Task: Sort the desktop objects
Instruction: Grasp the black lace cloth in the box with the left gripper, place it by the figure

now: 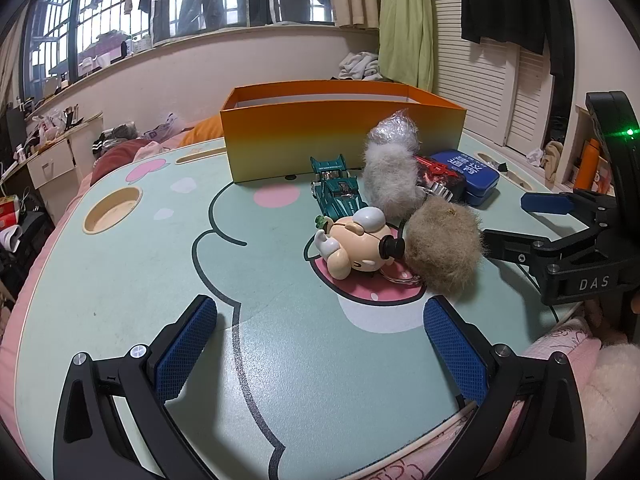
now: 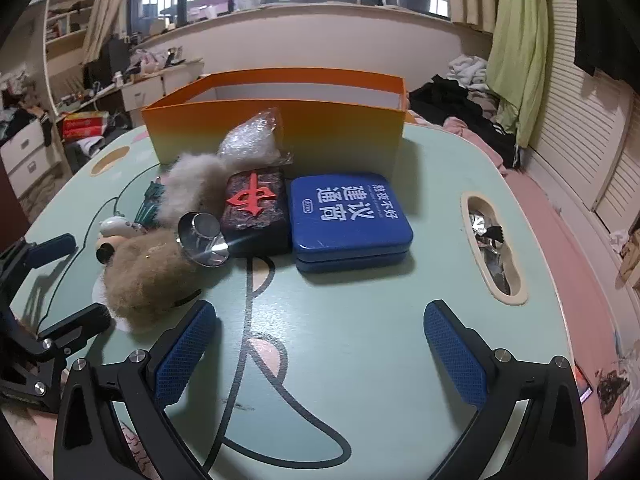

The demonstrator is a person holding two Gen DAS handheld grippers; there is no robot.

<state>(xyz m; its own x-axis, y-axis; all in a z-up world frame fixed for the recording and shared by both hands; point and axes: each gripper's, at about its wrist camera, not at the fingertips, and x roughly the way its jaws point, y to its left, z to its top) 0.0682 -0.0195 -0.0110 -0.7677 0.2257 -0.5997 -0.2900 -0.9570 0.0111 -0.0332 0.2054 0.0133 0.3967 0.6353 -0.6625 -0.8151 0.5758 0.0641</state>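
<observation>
Left wrist view is showing the left gripper (image 1: 320, 344) hovering with jaws spread wide and nothing between them, the pig figurine (image 1: 352, 246) lying just ahead and the teal toy car (image 1: 338, 190) beyond it. Ahead and to the right, the right gripper (image 2: 320, 344) is standing fully open and empty over the table (image 2: 360, 360). Straight ahead of it the blue tin (image 2: 350, 216) is lying before the orange box (image 2: 276, 120), the brown pompom (image 2: 152, 280) sitting ahead-left.
</observation>
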